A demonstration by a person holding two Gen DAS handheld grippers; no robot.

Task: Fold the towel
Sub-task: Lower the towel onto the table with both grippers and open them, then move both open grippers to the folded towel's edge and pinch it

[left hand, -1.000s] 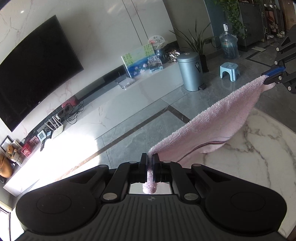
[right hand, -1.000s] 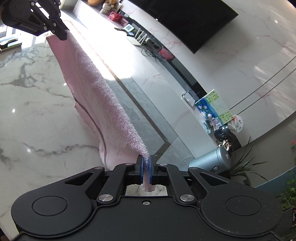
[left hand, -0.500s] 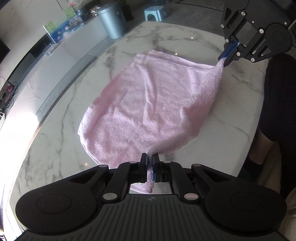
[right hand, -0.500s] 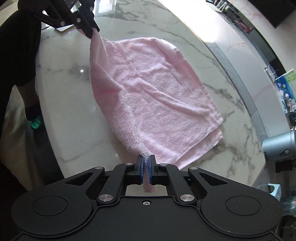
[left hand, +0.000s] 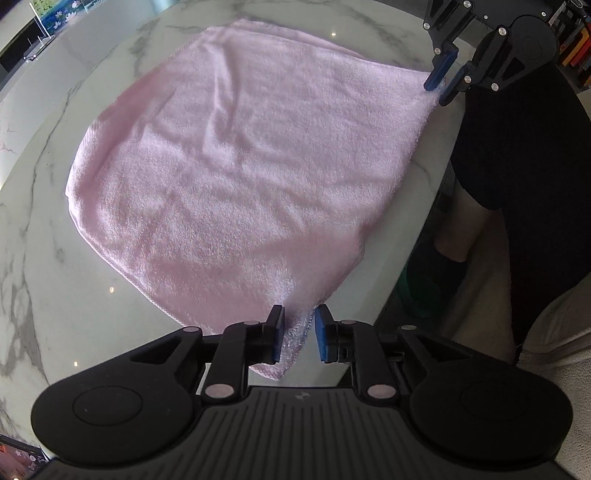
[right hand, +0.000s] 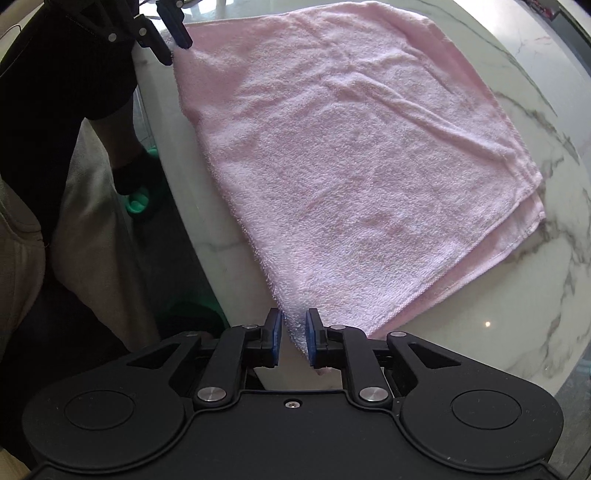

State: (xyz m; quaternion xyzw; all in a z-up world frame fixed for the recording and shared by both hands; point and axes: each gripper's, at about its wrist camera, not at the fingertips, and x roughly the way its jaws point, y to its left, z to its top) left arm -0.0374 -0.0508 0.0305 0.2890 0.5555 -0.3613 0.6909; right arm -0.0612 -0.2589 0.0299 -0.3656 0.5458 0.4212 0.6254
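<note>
Towel (right hand: 354, 177) pink, folded double, lying flat, lightly creased, marble table (right hand: 517, 332)

A white marble tabletop (left hand: 44, 229) with grey veining and a rounded edge is seen; small ceiling-light glints are reflected on its polish at 7 o'clock in the left wrist view. A long pale low cabinet (left hand: 74, 33) is noted at 11 o'clock beyond it, with a picture of blue and green flowers (left hand: 55, 13) stood on top. Coloured book spines (left hand: 576, 51) are glimpsed at 2 o'clock. Below the tabletop edge, dark floor (left hand: 424, 280) is visible. In the right wrist view, bright daylight falls across pale marbled flooring (right hand: 535, 33) at 1 o'clock.
</note>
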